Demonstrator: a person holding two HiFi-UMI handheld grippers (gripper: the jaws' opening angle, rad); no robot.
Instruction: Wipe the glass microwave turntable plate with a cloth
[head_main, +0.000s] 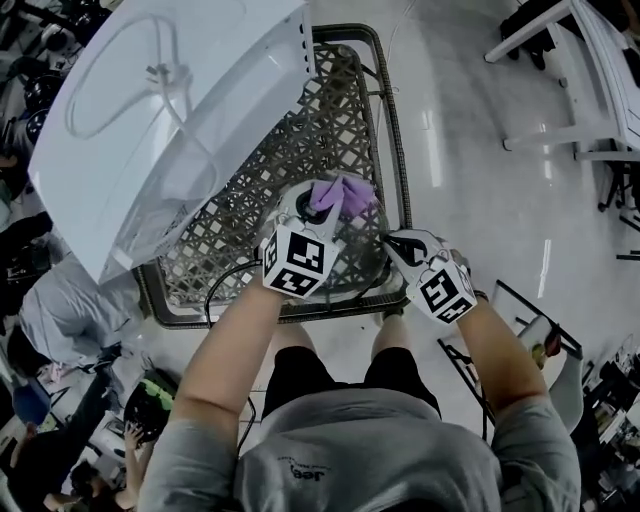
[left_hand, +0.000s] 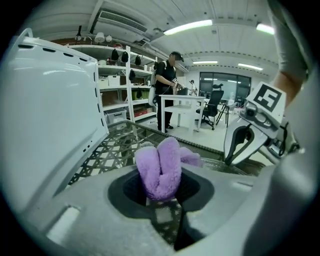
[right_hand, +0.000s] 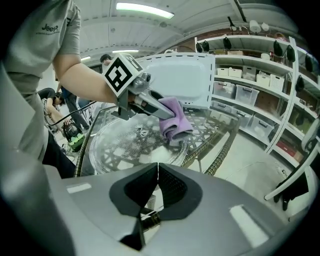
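The glass plate (head_main: 355, 255) lies flat on the lattice table (head_main: 395, 130), in the corner nearest the person. Being round, it has no long axis. Its right rim runs close to the table's right rail, and its near rim close to the front rail.

The left gripper (head_main: 315, 215) has its fingers clamped on a folded purple cloth (head_main: 340, 197). The wad sticks out forward past the fingertips, pointing away from the person, and its end rests on the far right part of the plate.

The right gripper (head_main: 392, 240) has its fingers closed together with nothing between them. Their tips sit at the plate's near right rim, though whether they touch it cannot be told.

A white microwave (head_main: 170, 110) fills the table's far left. Bare lattice lies between it and the plate, and open floor lies beyond the right rail.
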